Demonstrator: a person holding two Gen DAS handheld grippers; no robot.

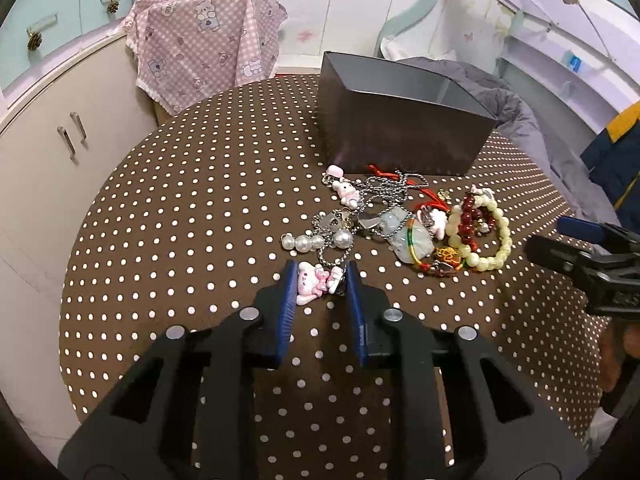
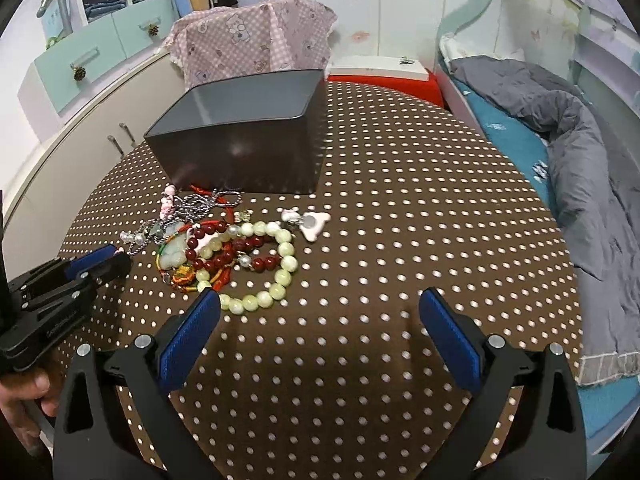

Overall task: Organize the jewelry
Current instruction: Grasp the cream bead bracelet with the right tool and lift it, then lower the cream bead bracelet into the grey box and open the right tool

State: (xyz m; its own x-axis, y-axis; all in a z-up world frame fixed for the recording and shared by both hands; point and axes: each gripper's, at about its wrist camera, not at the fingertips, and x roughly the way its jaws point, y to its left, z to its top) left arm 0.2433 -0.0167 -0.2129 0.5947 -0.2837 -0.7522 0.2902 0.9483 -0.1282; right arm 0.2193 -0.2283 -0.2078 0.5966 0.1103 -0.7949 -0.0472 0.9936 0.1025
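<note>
A pile of jewelry (image 1: 404, 224) lies on the brown polka-dot table in front of an open dark grey box (image 1: 404, 120). It holds a pale green bead bracelet (image 1: 496, 240), a red bead bracelet (image 1: 466, 216), silver chains and a jade pendant (image 1: 412, 240). My left gripper (image 1: 320, 280) has its blue pads on both sides of a pink bunny charm (image 1: 316, 282), touching or nearly touching it. My right gripper (image 2: 320, 312) is open and empty, just in front of the green bracelet (image 2: 272, 272). The box (image 2: 244, 140) stands behind the pile.
A white-pink charm (image 2: 310, 222) lies apart, right of the pile. A pink chequered cloth (image 1: 208, 44) drapes over something behind the table. White cabinets (image 1: 48, 168) stand to the left and a bed with a grey duvet (image 2: 576, 152) to the right.
</note>
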